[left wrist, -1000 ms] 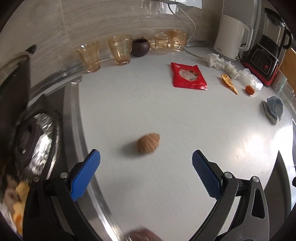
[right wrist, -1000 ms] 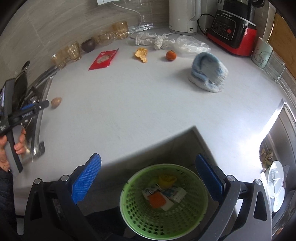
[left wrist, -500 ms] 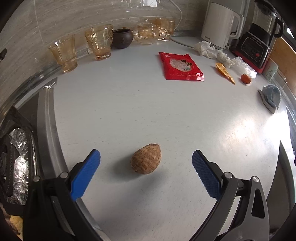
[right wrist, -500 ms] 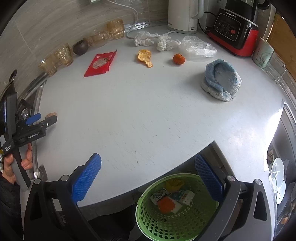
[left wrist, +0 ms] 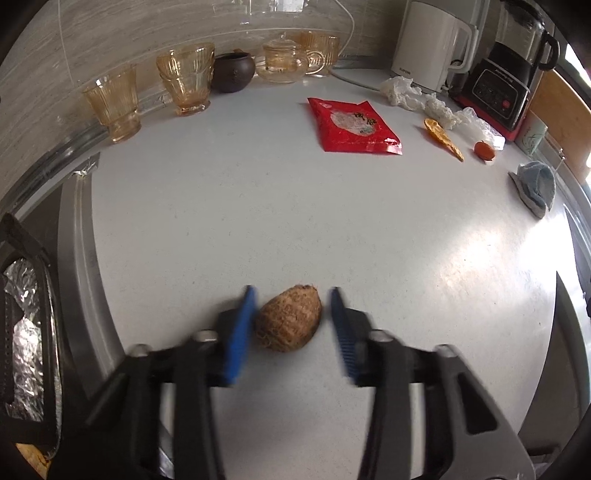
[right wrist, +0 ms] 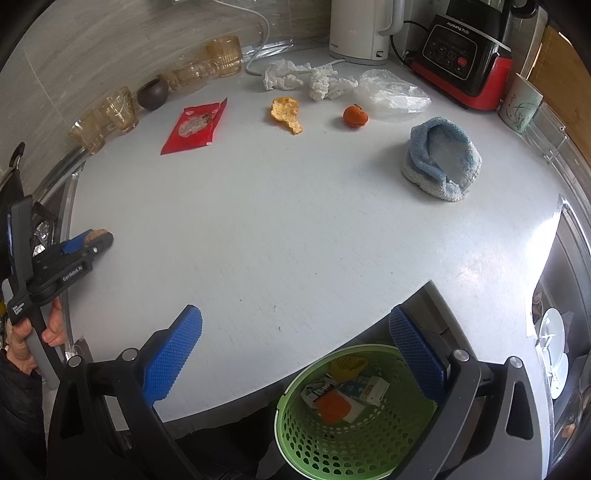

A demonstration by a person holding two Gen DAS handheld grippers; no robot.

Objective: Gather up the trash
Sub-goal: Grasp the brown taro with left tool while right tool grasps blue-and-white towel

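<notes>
Left tool (left wrist: 291, 321): low over the tabletop (left wrist: 332, 229), its blue pads drawn in on either side of the brown husk (left wrist: 289, 323); the left pad looks to touch it, the right pad sits just beside it, and motion blur hides whether the pinch is complete.
Brown husk: lies on the tabletop near the metal edge strip (left wrist: 77, 258) of the stove; from the right wrist view it shows as a small brown lump between the left tool's tips (right wrist: 96, 233).
Right tool (right wrist: 295, 350): spread wide, holding nothing, above the near edge of the tabletop.
Green basket (right wrist: 295, 417): below the tabletop edge, under the right tool; holds an orange piece, a yellow piece and small cartons.
Red wrapper (left wrist: 352, 125): flat on the tabletop, well apart from the husk.
Orange peel (right wrist: 285, 113): beyond the wrapper, near the small orange fruit (right wrist: 355, 116).
Crumpled tissues (right wrist: 306, 79): by the white kettle (right wrist: 362, 29).
Clear plastic bag (right wrist: 391, 94): beside the tissues.
Blue cloth (right wrist: 439, 158): bunched on the right part of the tabletop.
Amber glasses (left wrist: 147, 88): along the wall.
</notes>
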